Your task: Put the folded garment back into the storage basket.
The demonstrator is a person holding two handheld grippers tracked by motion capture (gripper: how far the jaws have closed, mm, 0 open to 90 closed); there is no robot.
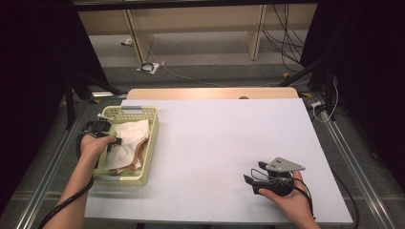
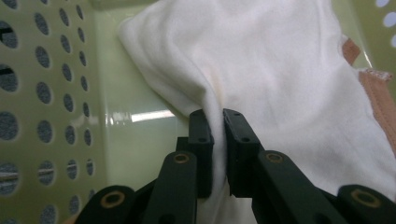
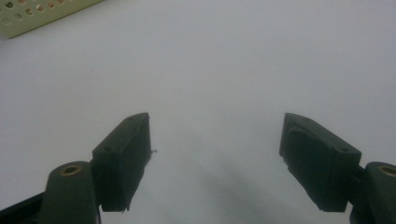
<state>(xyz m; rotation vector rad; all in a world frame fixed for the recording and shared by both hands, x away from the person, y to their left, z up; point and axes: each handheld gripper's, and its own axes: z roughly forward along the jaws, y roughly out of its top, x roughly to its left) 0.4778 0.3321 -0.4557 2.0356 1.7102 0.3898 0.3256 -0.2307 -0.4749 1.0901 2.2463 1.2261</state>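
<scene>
A white cloth [image 1: 130, 135] lies in a pale green perforated basket [image 1: 152, 133] at the table's left, on top of a tan cloth [image 1: 138, 155]. My left gripper [image 1: 116, 141] reaches into the basket from the left. Its black jaws are shut on a fold of the white cloth [image 2: 280, 74], pinched between the pads [image 2: 201, 140], and my left gripper [image 2: 218, 116] sits close to the basket wall [image 2: 42, 93]. A tan cloth edge [image 2: 380, 98] shows at the right. My right gripper [image 1: 252, 172] rests low over the table's front right, held in a hand, and my right gripper [image 3: 215, 144] stands open with nothing between its jaws.
The white table top [image 1: 219, 143] stretches between the basket and the right hand. A corner of the basket [image 3: 28, 16] shows far off in the right gripper view. Black frames and cables stand beyond the table's far edge.
</scene>
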